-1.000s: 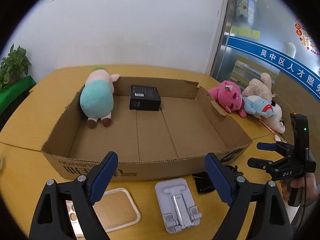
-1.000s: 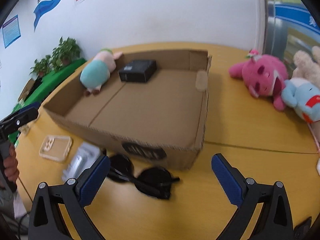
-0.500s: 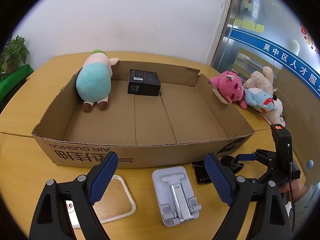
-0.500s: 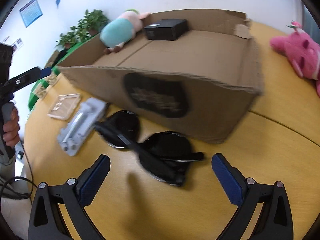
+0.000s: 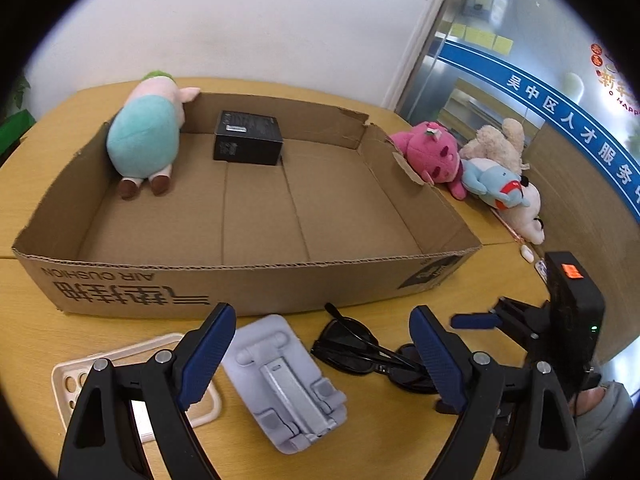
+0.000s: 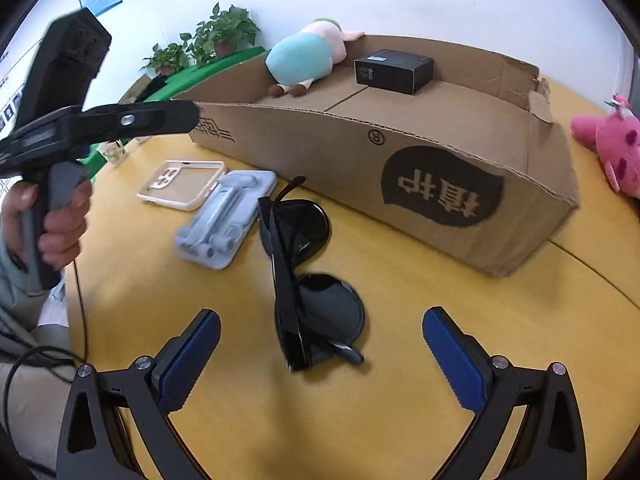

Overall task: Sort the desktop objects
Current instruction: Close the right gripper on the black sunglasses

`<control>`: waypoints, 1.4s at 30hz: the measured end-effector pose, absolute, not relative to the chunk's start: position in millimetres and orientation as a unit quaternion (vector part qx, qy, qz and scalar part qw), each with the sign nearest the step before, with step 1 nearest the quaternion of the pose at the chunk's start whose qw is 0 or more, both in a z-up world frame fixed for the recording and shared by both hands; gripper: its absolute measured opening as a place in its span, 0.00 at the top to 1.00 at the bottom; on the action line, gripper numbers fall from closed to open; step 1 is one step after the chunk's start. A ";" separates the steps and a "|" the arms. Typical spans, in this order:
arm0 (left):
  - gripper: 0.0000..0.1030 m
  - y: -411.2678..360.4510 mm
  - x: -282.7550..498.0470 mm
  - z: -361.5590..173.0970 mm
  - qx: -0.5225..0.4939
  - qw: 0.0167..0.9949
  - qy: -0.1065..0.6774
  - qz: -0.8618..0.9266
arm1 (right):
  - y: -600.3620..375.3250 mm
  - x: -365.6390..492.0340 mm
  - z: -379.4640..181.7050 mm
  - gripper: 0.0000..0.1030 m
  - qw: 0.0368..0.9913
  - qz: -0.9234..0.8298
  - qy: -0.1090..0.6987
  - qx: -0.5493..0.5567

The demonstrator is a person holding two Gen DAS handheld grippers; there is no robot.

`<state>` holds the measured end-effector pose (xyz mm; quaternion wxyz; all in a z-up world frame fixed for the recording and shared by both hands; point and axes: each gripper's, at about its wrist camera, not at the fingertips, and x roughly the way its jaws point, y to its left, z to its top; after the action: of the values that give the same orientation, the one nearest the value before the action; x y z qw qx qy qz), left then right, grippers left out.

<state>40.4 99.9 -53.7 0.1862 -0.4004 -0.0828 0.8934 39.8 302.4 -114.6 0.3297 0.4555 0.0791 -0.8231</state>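
The right gripper (image 6: 320,354) hangs nearest the folded sunglasses (image 6: 308,268), jaws wide and empty, the glasses' long axis running away between them on the tabletop (image 6: 400,400). The left gripper (image 5: 320,350), equally wide and empty, straddles the grey phone stand (image 5: 286,380); beyond stands the cardboard box (image 5: 248,288)

Both wrist views look steeply down, close, sharing sunglasses (image 5: 370,354) and box (image 6: 440,184).

Black grippers: left gripper (image 5: 320,354), right gripper (image 6: 322,350); blue ribbed pads (image 6: 190,358), silver screws, grey sleeve (image 6: 16,276)
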 end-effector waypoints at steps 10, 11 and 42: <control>0.14 107.9 35.1 -75.5 -0.447 0.214 -0.118 0.861 | 273.4 43.9 -135.5 0.43 0.278 -0.830 0.143 0.461; 0.14 110.4 34.0 -77.8 -0.451 0.220 -0.121 0.856 | 273.5 44.3 -134.7 0.46 0.268 -0.834 0.136 0.462; 0.63 152.6 34.0 -59.9 -0.466 0.314 -0.142 0.815 | 292.9 73.8 -97.1 0.47 0.245 -0.866 -0.114 0.422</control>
<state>34.0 152.6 -59.9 0.3144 -0.4658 -0.1422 0.8148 73.8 292.9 -97.1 0.2450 0.4216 -0.1138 -0.8656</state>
